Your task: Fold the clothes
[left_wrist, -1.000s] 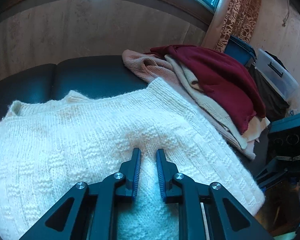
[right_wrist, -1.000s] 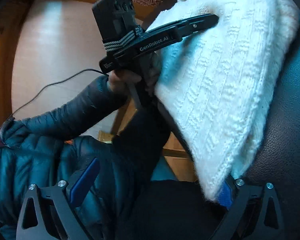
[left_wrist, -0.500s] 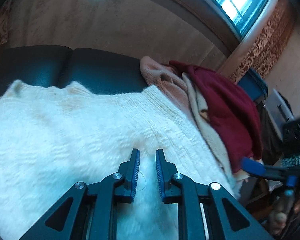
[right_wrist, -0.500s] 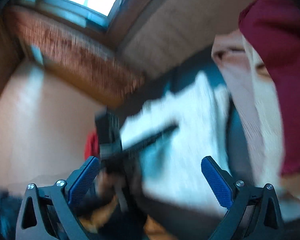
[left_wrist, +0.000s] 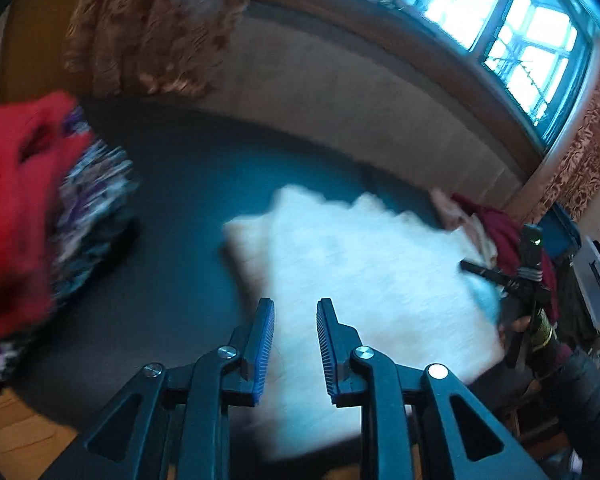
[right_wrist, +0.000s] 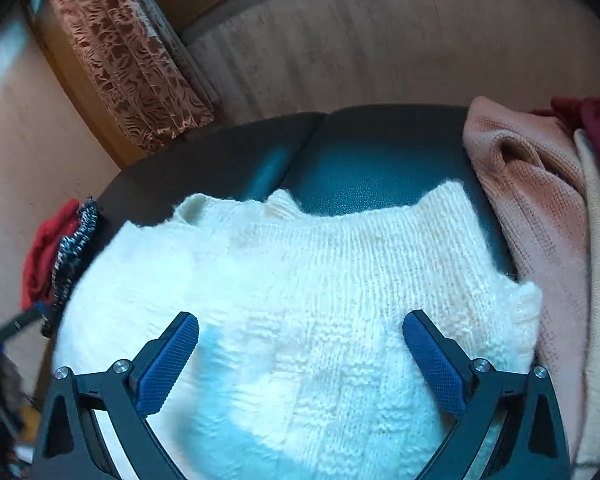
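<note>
Now we see the white knit sweater (right_wrist: 320, 320) lying folded and flat on the dark leather sofa (right_wrist: 364, 168), its ribbed edge toward the backrest. Our right gripper (right_wrist: 300, 356) hovers over it with fingers spread wide, holding nothing. Our left gripper (left_wrist: 294, 336) has a narrow gap, empty. Bare sofa lies between sweater and red garment pile (left_wrist: 16, 216); the pink sweater (right_wrist: 532, 208) borders its right edge.
</note>
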